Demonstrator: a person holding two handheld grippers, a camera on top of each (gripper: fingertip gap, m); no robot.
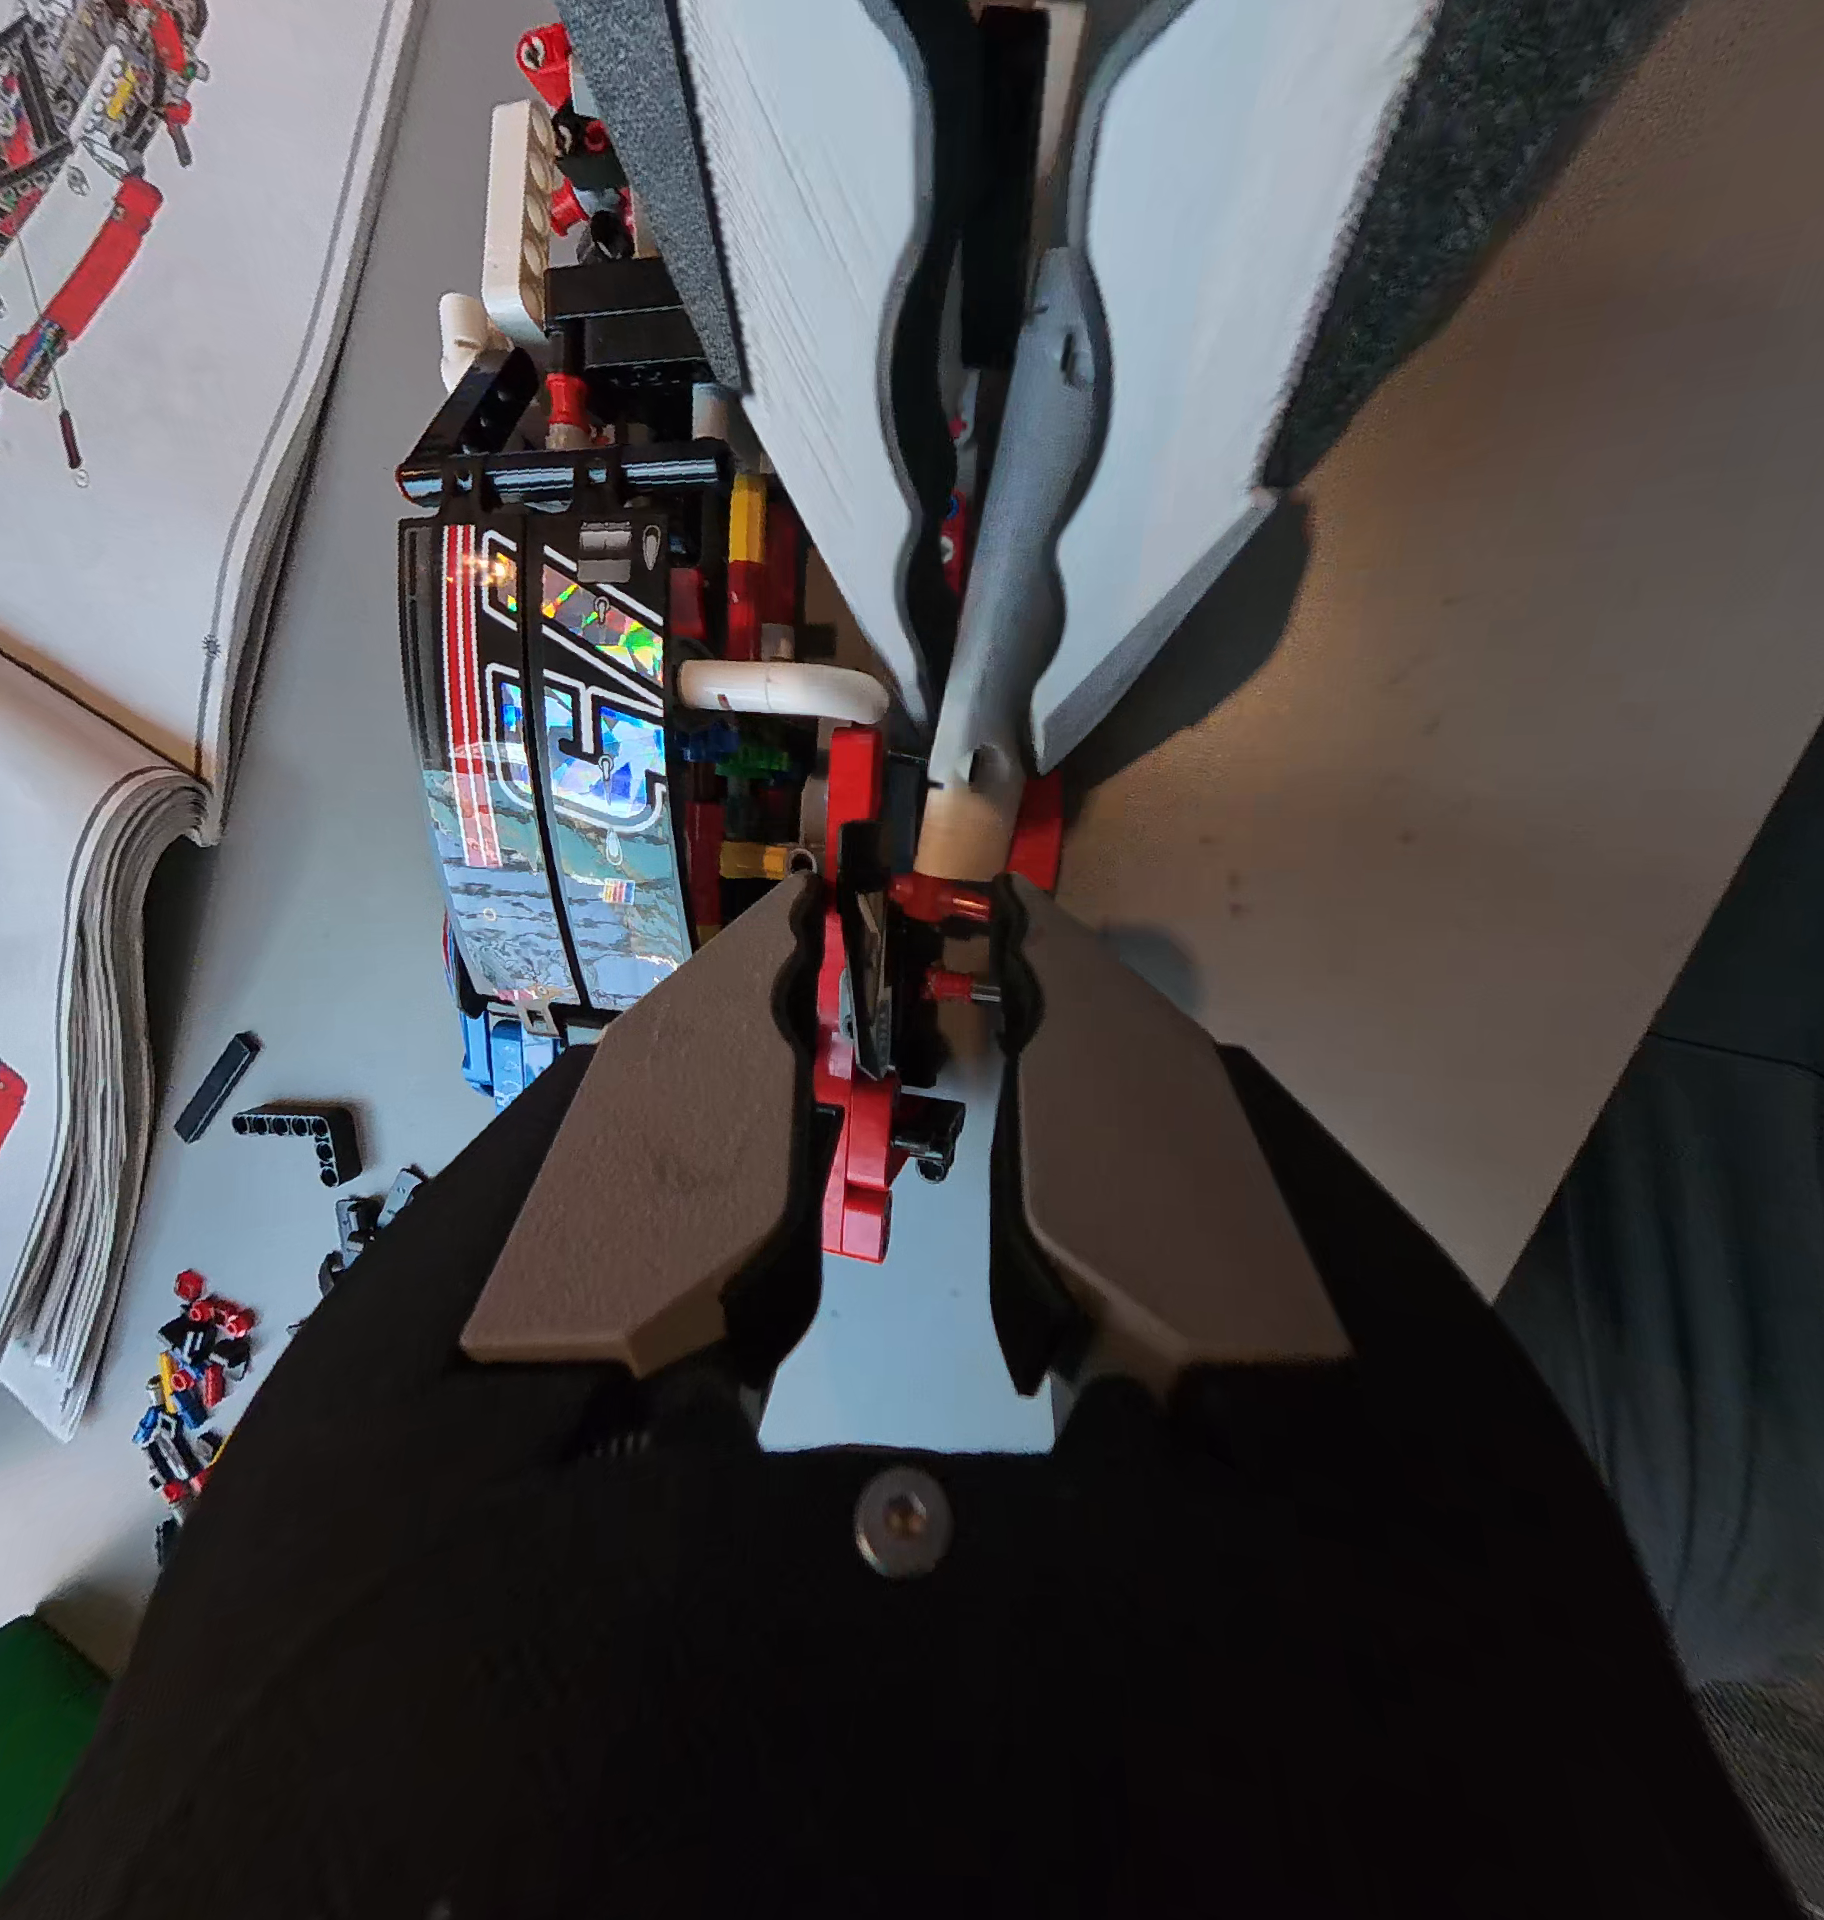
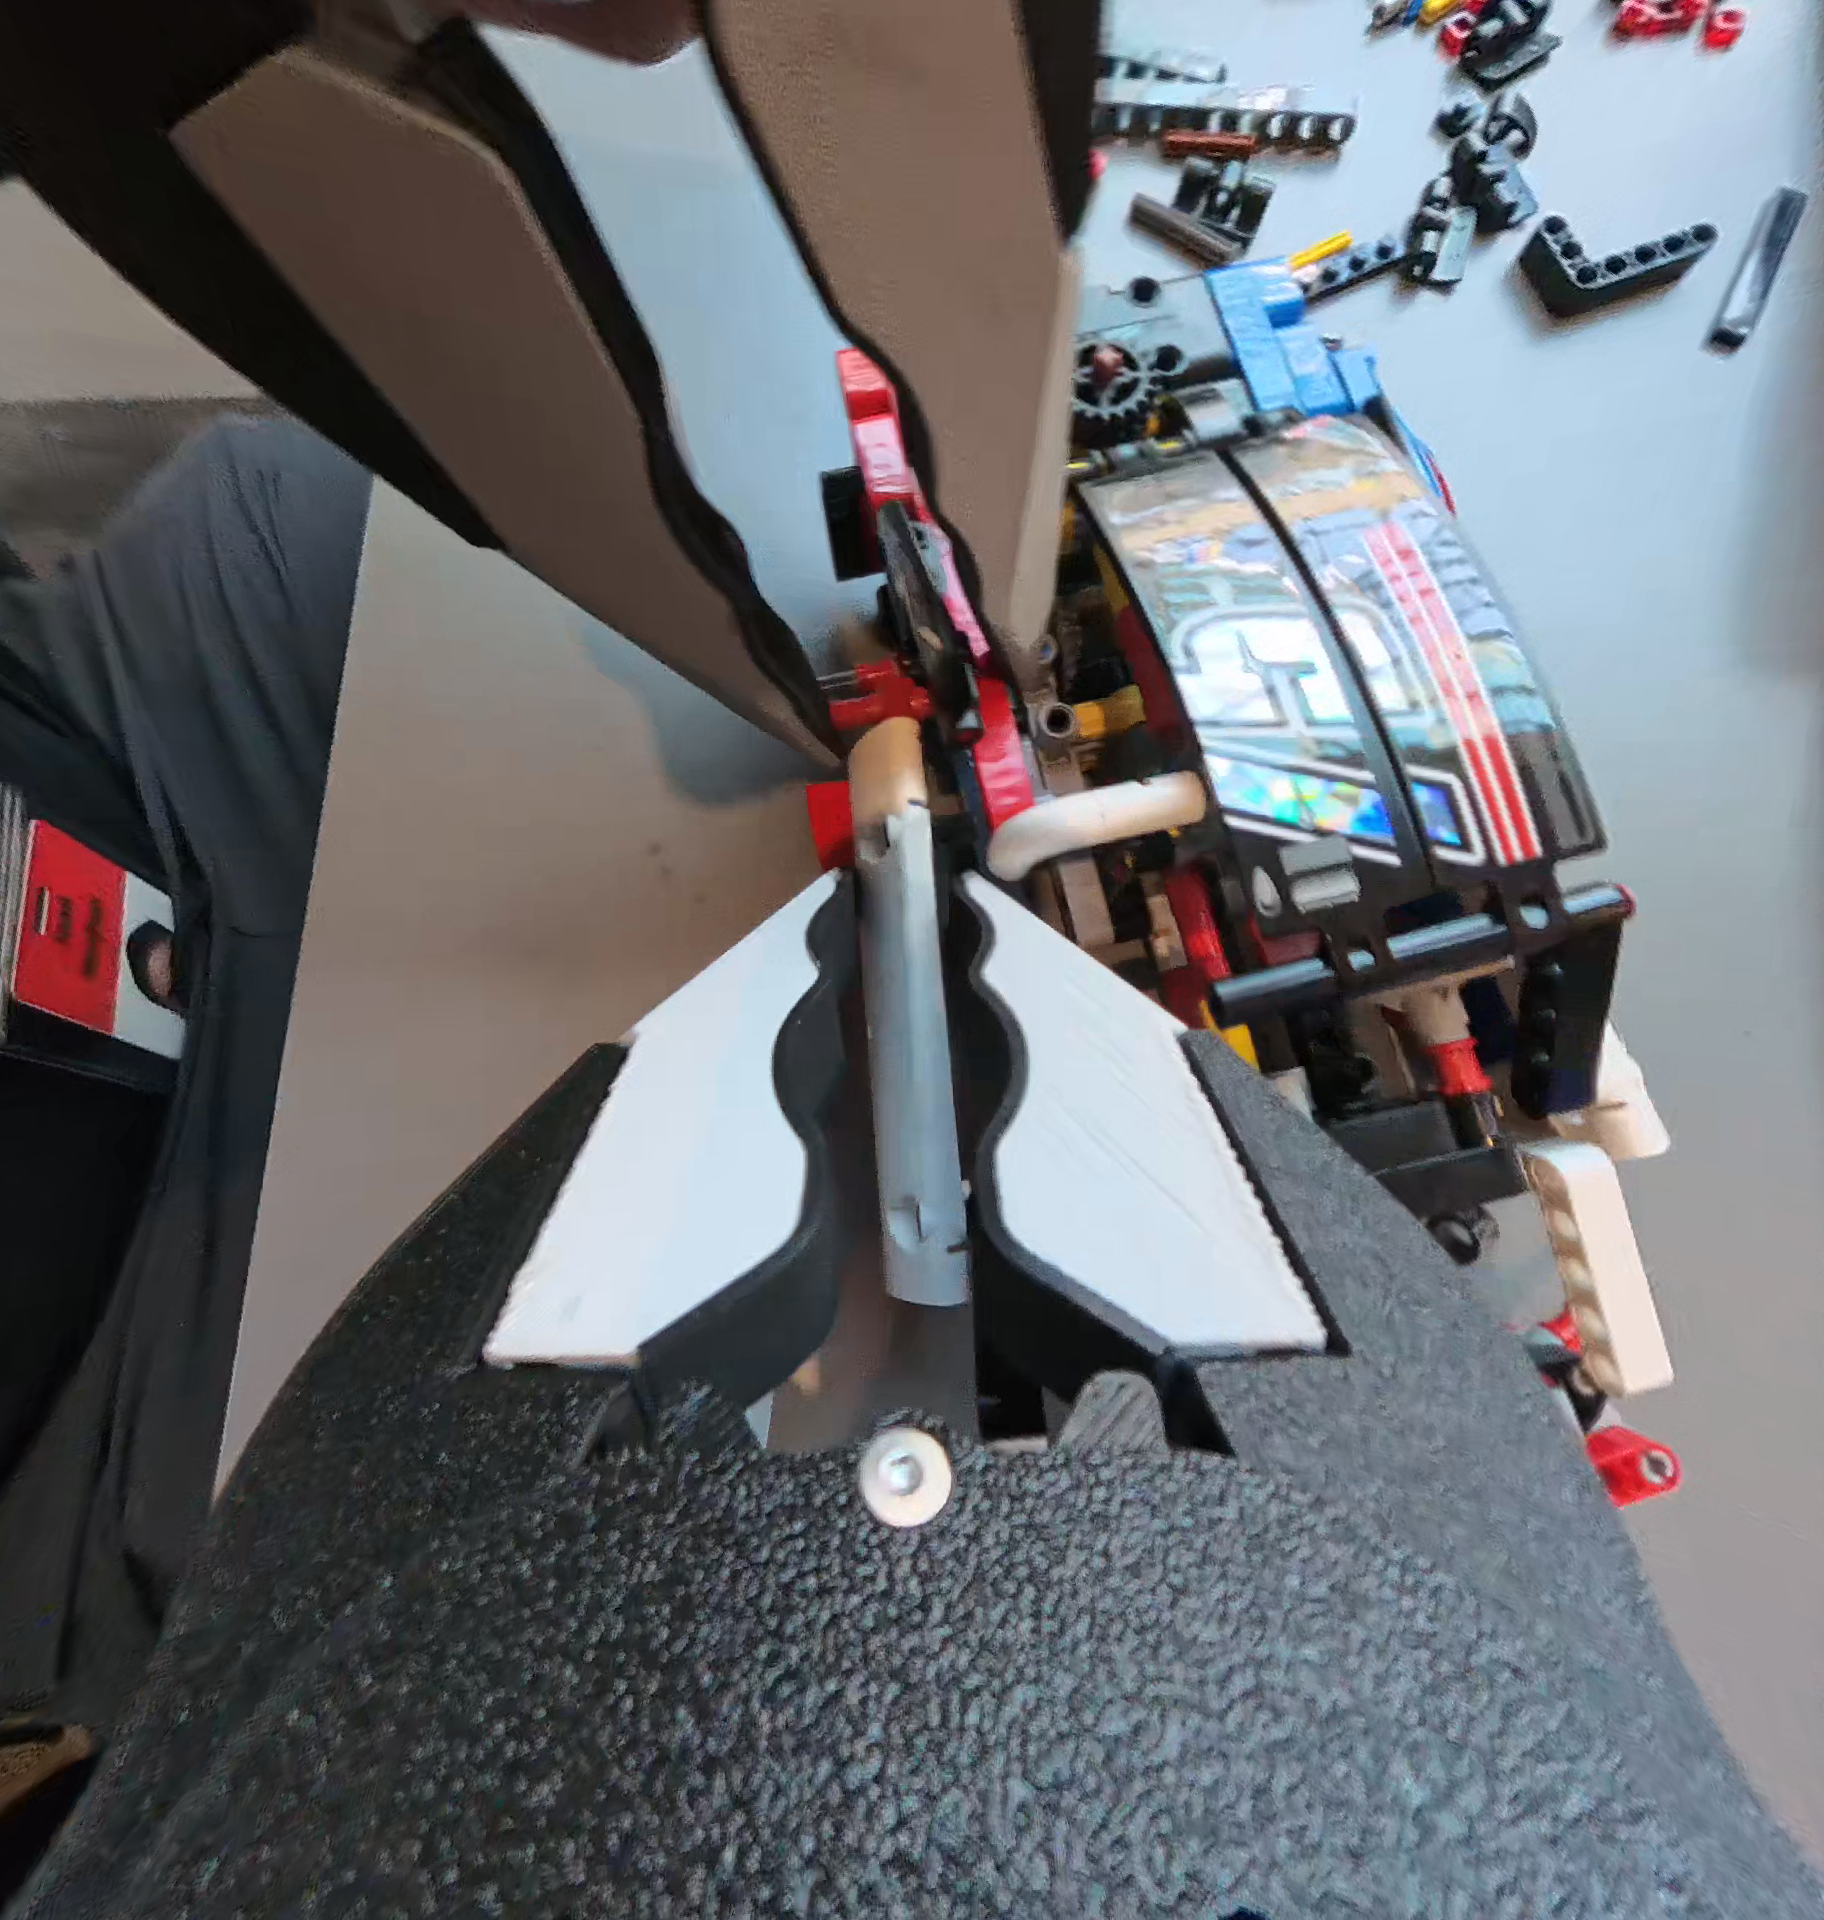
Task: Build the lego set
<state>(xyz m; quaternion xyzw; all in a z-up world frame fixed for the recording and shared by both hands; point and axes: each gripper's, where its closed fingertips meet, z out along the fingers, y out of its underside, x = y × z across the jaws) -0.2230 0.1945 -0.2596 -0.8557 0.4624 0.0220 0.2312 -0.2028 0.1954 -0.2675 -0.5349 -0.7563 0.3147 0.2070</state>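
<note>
The left gripper (image 1: 908, 935), with brown fingers (image 1: 679, 1132), is clamped on a red-and-black arm piece (image 1: 854, 1049) that sticks out from the side of the lego model (image 1: 575, 727); two red pins (image 1: 939, 899) bridge the narrow gap to its right-hand finger. Facing it from the far side, the right gripper (image 2: 903, 904), with white fingers (image 2: 679, 1164), is closed around a grey tube (image 2: 913, 1091), whose tan tip (image 2: 887, 758) meets the model right beside the red arm piece, so the two grippers come nearly tip to tip. The model lies on a pale table (image 1: 305, 644), its black curved panels (image 1: 544, 769) with shiny foil stickers facing up, a white bent pipe (image 1: 783, 691) just behind the join, blue bricks (image 2: 1282, 332) at one end and white beams (image 2: 1604, 1278) at the other. Loose on the table beyond the model are a black L-shaped beam (image 2: 1604, 260), a black straight bar (image 2: 1760, 265) and a scatter of small red, blue and black pins (image 1: 196, 1382). An open instruction booklet (image 1: 66, 1039) lies at the table's edge near them. No bins or trays show; the spare parts sit bare on the table.
</note>
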